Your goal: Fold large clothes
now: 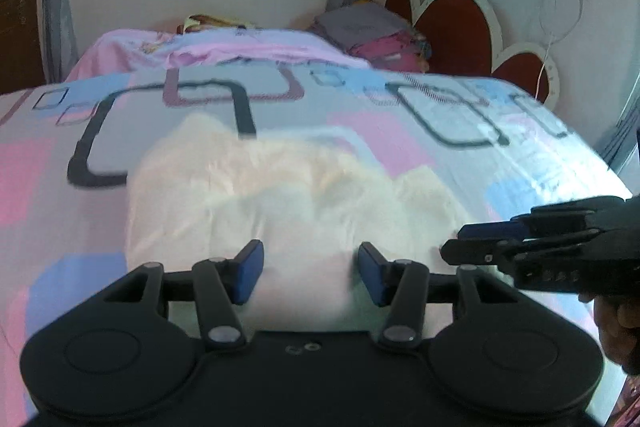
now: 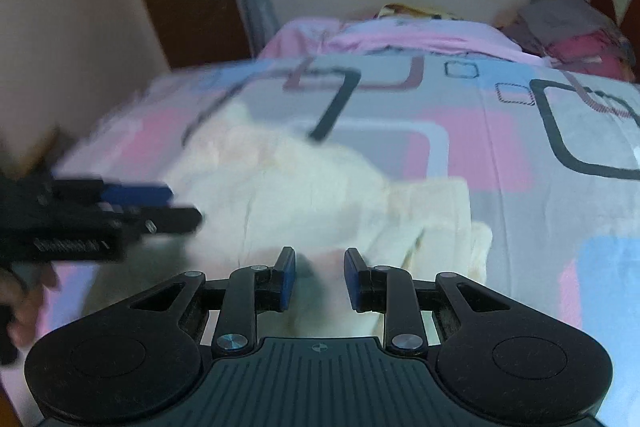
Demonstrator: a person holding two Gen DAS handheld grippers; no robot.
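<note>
Bed (image 1: pixel 380 131), patterned cover | cream garment (image 1: pixel 280 187) crumpled near our edge | left claw (image 1: pixel 311 273) and right claw (image 2: pixel 320 277) spread, empty, above it | step: reaching | next: we pinch 2 edges.

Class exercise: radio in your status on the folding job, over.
Left gripper open, right gripper open, both above the cream garment. Garment crumpled on the patterned bedspread, unfolded. Nothing in the way.
</note>
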